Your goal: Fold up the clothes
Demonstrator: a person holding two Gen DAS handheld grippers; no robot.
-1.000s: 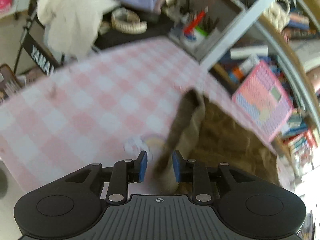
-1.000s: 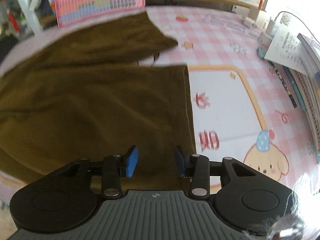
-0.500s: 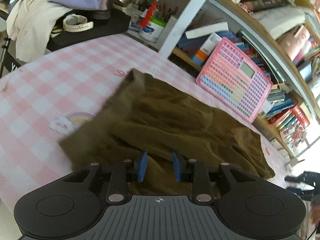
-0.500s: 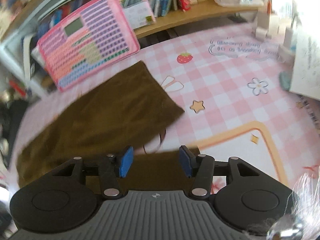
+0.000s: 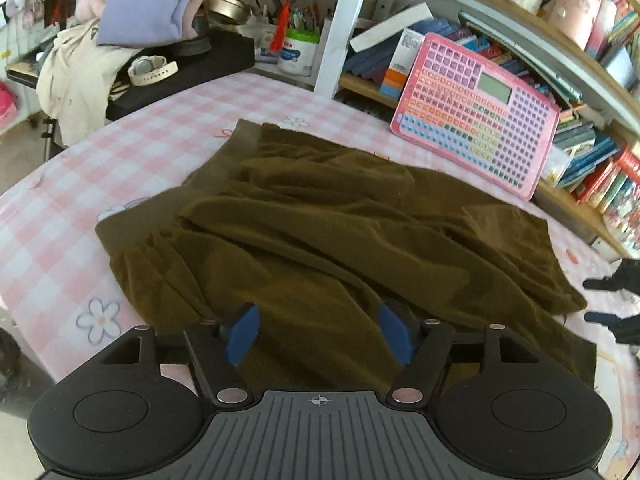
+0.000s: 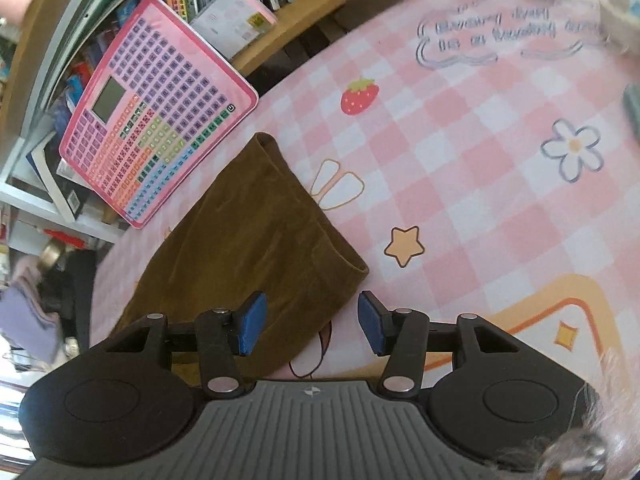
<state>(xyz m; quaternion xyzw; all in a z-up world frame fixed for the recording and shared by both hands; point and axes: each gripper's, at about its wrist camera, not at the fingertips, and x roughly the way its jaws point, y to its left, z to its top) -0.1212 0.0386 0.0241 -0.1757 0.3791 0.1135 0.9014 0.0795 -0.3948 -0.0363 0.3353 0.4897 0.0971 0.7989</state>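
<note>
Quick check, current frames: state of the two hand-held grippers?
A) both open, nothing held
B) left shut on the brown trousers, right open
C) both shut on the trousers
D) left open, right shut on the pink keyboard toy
A: the left hand-held gripper and the right hand-held gripper both have their blue pads spread apart, with the brown trousers lying loose on the checked tablecloth.

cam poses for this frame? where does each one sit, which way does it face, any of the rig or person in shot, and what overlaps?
Left wrist: on the left gripper, jaws open, looking across the crumpled olive-brown trousers toward the bookshelf; the other gripper's dark fingertips show at the right edge.
Right wrist: on the right gripper, jaws open, looking down over one trouser leg onto the pink checked tablecloth; only its own fingers show.
Shared: trousers, tablecloth, pink button-grid toy tablet.
</note>
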